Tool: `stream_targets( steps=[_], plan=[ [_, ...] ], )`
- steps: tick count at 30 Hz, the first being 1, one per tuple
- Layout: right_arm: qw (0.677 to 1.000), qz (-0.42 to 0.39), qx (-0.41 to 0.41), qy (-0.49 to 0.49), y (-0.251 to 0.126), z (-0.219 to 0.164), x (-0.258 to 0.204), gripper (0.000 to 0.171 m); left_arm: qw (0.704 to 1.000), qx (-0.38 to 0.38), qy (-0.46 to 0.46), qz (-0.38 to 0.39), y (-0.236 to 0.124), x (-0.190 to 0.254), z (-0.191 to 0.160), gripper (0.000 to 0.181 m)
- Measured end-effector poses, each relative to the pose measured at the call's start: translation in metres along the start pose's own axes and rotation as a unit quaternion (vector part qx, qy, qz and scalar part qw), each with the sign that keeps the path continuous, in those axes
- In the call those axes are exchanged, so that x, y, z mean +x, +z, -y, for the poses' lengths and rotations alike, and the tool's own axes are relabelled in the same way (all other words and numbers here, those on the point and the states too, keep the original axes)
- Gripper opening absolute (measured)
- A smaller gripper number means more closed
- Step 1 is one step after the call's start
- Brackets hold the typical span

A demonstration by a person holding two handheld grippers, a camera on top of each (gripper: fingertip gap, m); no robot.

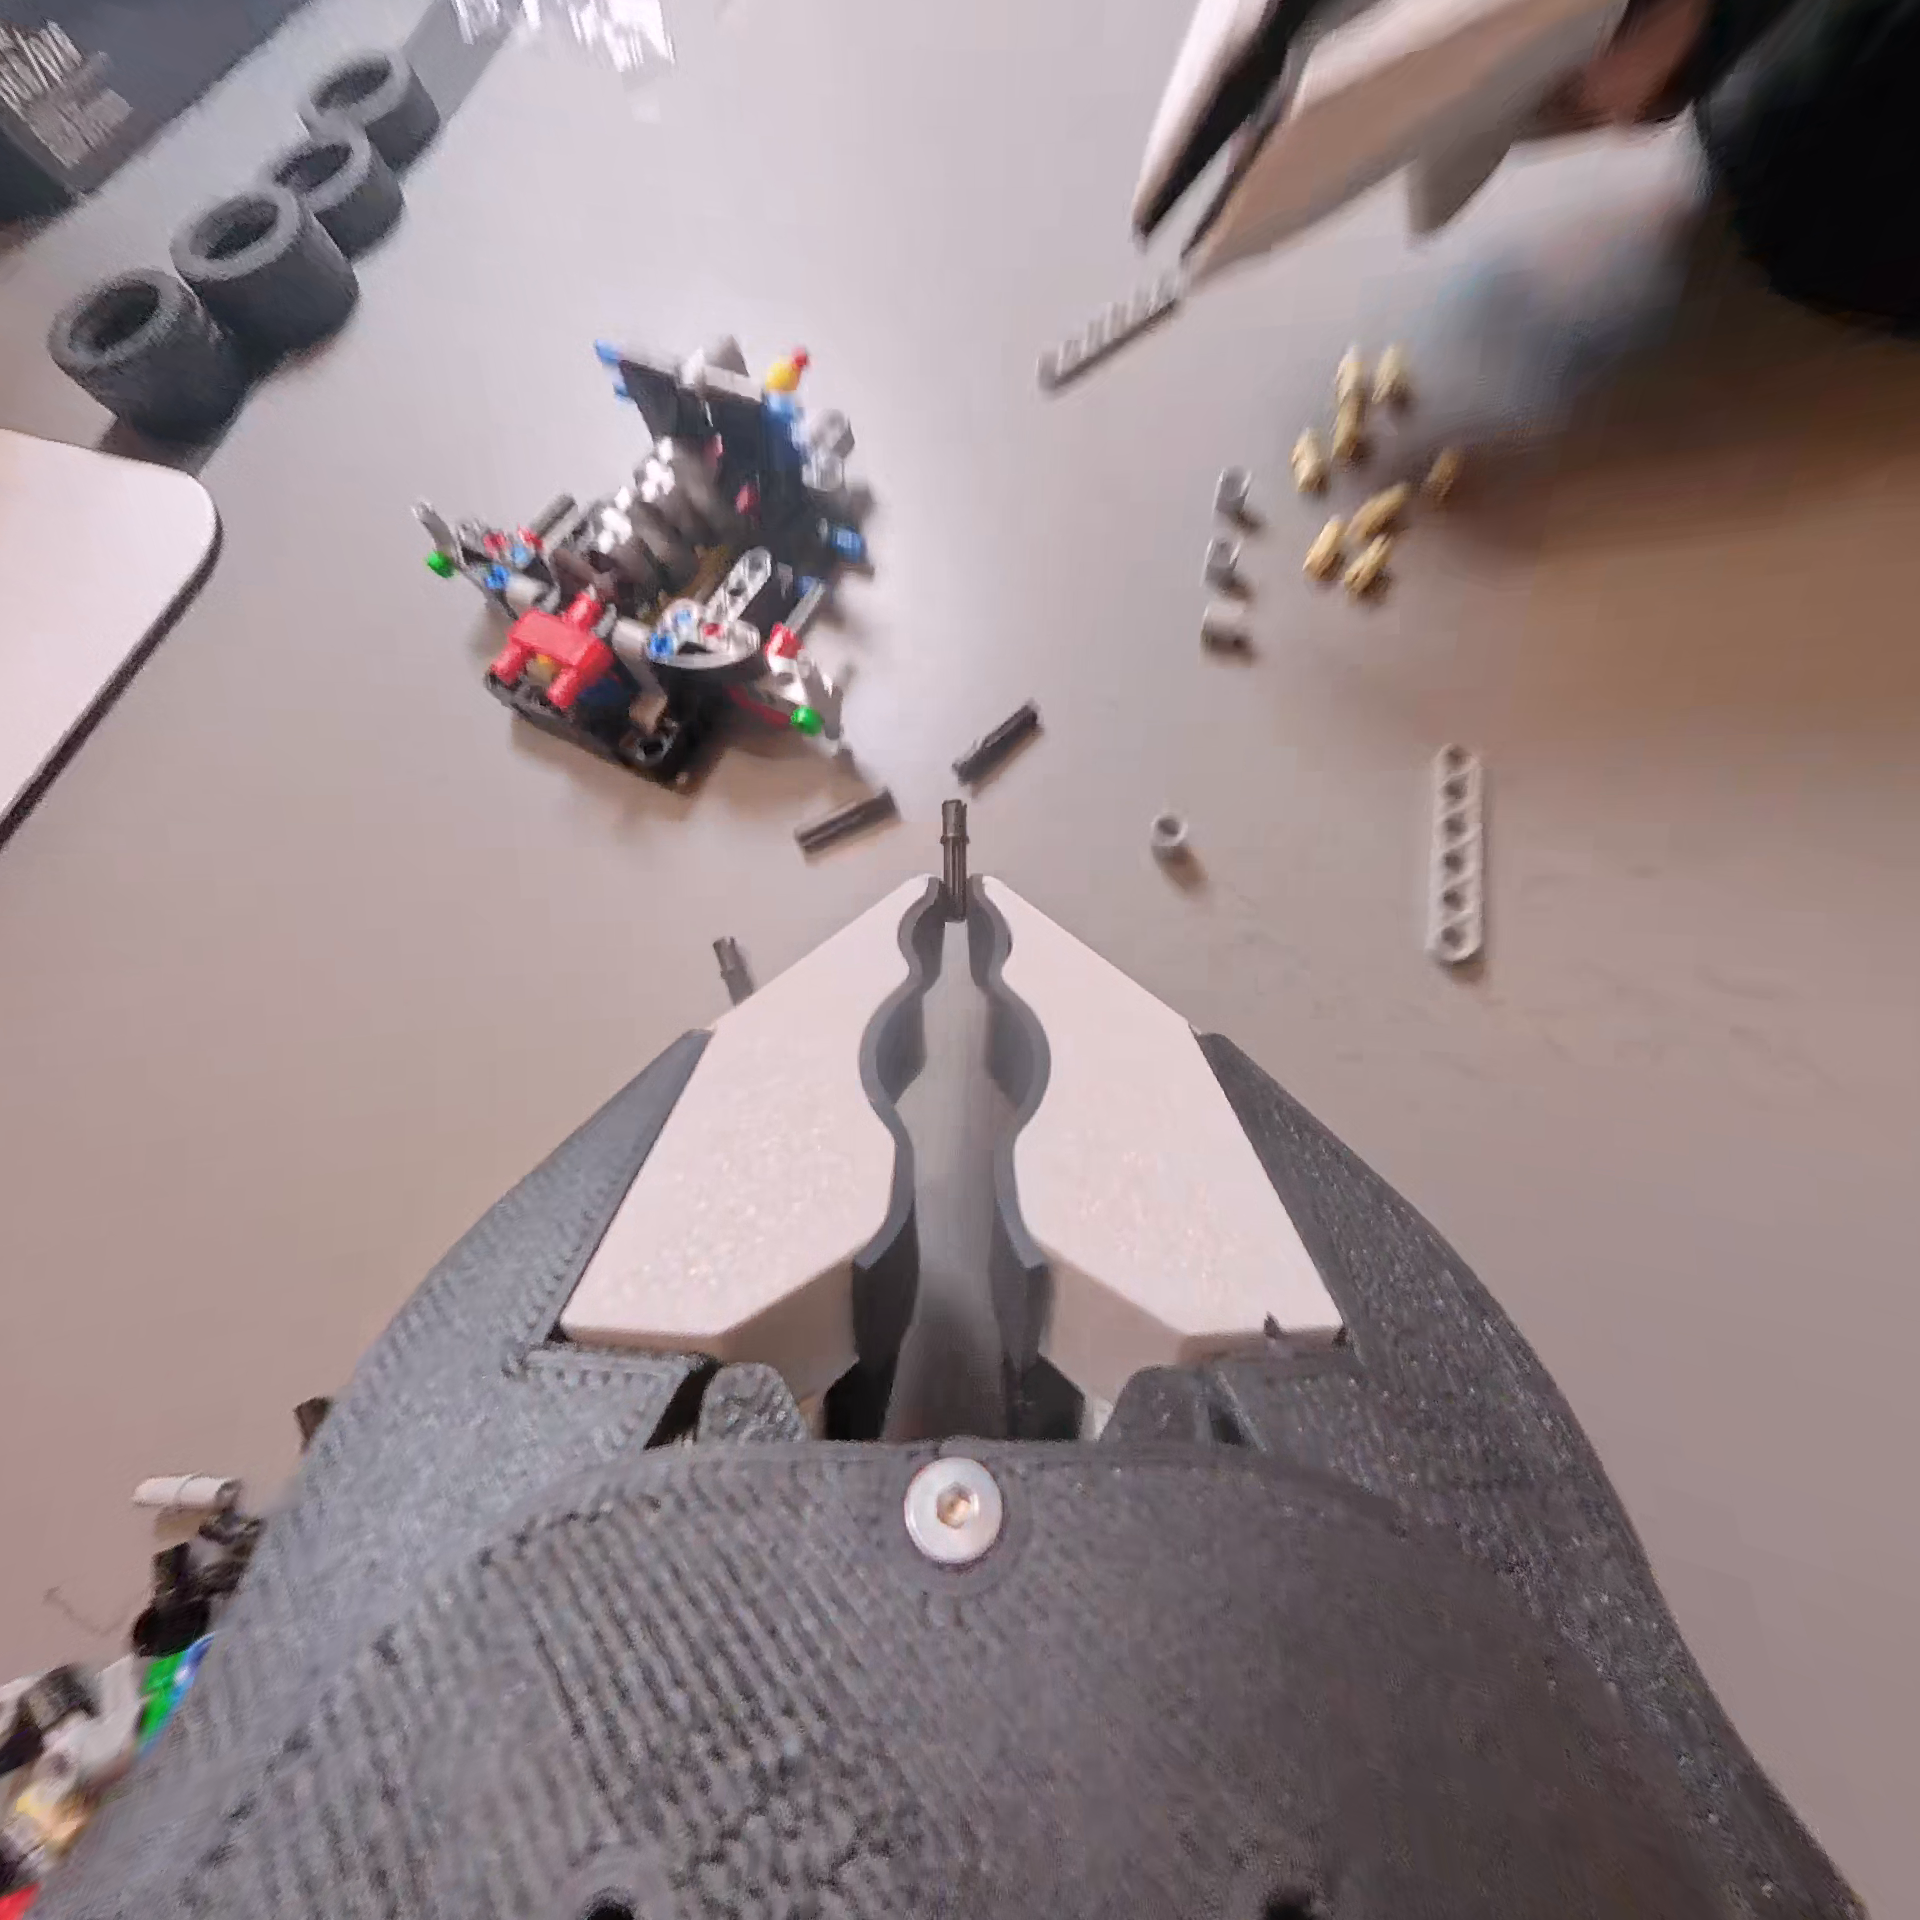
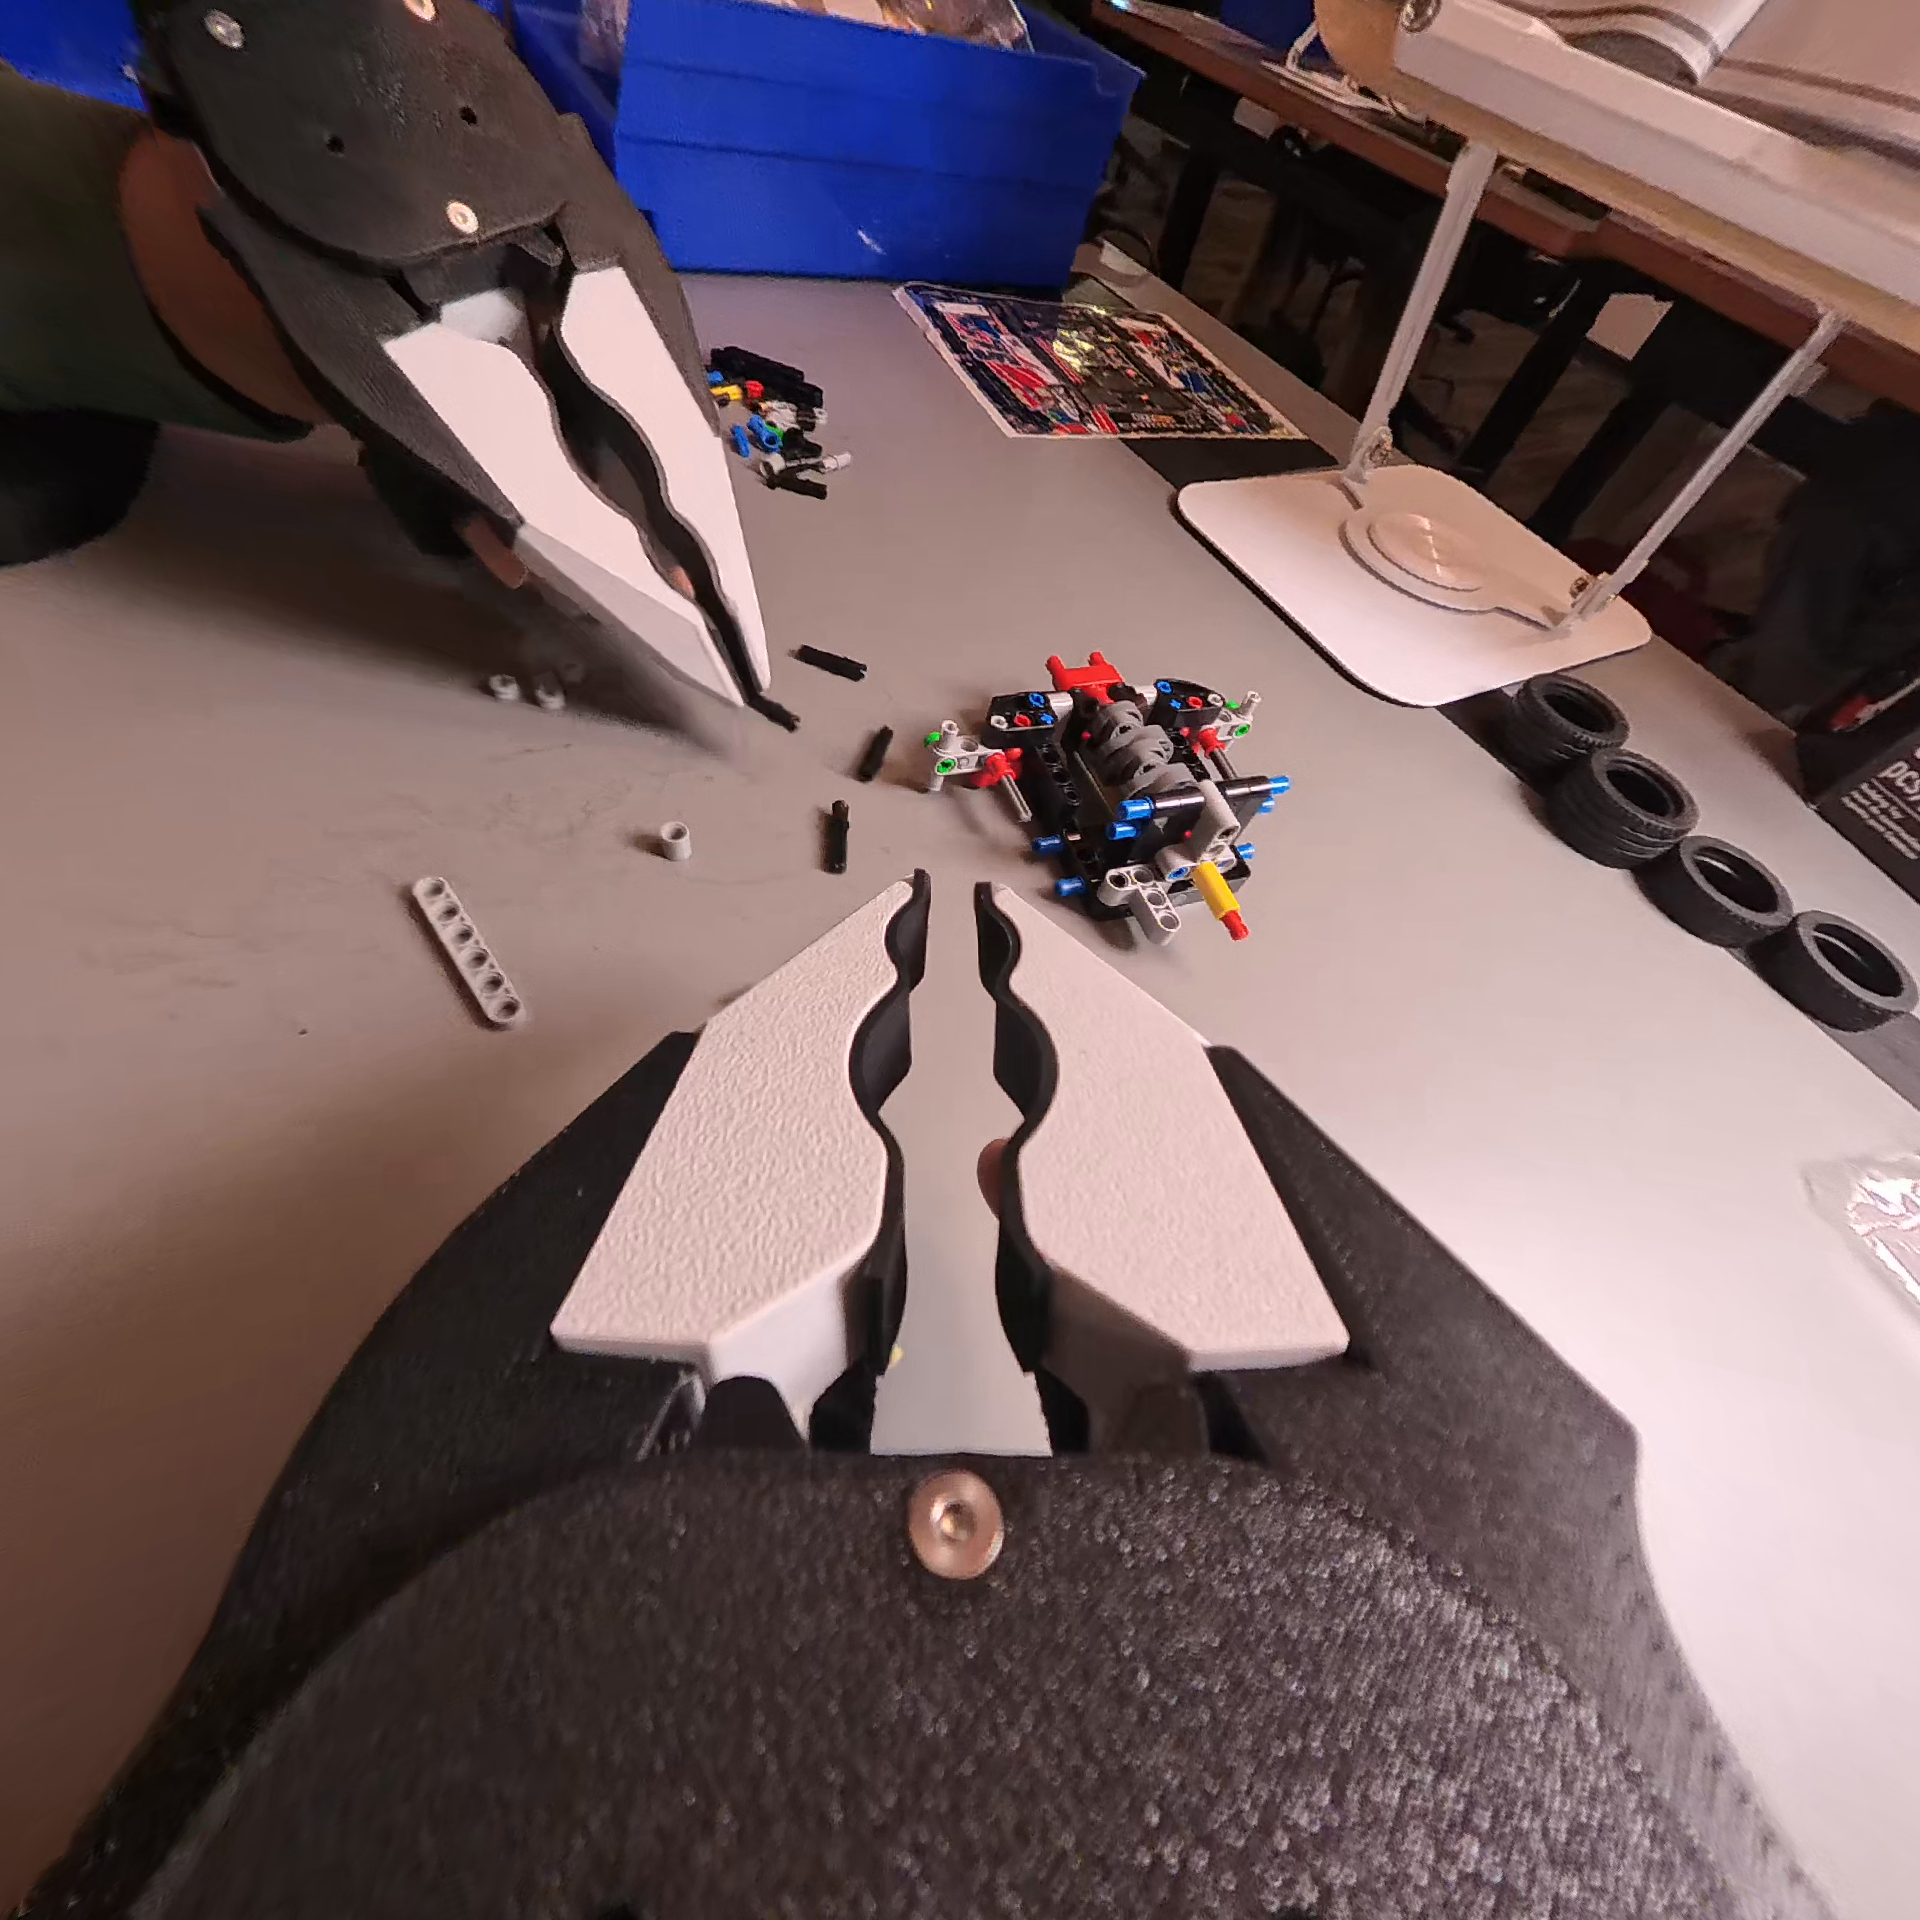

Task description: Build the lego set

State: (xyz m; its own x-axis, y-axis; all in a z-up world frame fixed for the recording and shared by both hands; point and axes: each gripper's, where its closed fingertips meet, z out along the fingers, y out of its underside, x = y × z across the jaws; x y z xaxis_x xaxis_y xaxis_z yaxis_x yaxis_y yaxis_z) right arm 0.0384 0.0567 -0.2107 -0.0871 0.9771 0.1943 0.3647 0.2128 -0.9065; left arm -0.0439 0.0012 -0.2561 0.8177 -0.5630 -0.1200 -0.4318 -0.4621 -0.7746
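Right now your left gripper point(image 1: 954, 891) pinches a small black pin point(image 1: 953, 847) at its fingertips, while your right gripper point(image 2: 951, 896) hangs slightly parted, holding nothing. Just past the right tips sits the part-built lego chassis point(image 2: 1117, 795). Farther off lie four black tyres point(image 2: 1704, 852) and a printed instruction sheet point(image 2: 1091, 364), its writing too blurred to read.

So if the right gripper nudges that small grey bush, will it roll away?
Probably not at first: the bush stands on its flat end, so a nudge should slide it along the table. Being round, it would likely roll if tipped over. It looks tiny and light, so the open right gripper could easily flick it.
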Motion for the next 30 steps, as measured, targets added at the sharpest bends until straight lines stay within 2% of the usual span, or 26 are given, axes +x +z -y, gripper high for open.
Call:
stream_targets(
  steps=[5,8,11,17,20,30],
  plan=[
    [0.996,0.055,0.061,0.036,-0.001,0.025,-0.025,0.007,0.982,0.157,-0.066,-0.079,-0.030,0.030,0.050,0.001],
    [0.988,0.106,0.103,0.047,-0.004,0.043,-0.047,0.011,0.969,0.188,-0.090,-0.134,-0.041,0.052,0.060,0.001],
    [0.982,0.149,0.109,0.036,-0.004,0.048,-0.068,0.016,0.960,0.203,-0.093,-0.166,-0.047,0.068,0.064,0.001],
    [0.971,0.219,0.099,0.015,-0.005,0.044,-0.101,0.012,0.958,0.191,-0.068,-0.204,-0.046,0.089,0.063,0.001],
    [0.971,0.224,0.078,-0.010,-0.003,0.035,-0.107,0.003,0.958,0.178,-0.059,-0.217,-0.043,0.097,0.059,0.001],
    [0.972,0.227,0.056,-0.027,0.000,0.025,-0.109,0.000,0.954,0.175,-0.081,-0.230,-0.044,0.094,0.056,0.002]
  ],
)
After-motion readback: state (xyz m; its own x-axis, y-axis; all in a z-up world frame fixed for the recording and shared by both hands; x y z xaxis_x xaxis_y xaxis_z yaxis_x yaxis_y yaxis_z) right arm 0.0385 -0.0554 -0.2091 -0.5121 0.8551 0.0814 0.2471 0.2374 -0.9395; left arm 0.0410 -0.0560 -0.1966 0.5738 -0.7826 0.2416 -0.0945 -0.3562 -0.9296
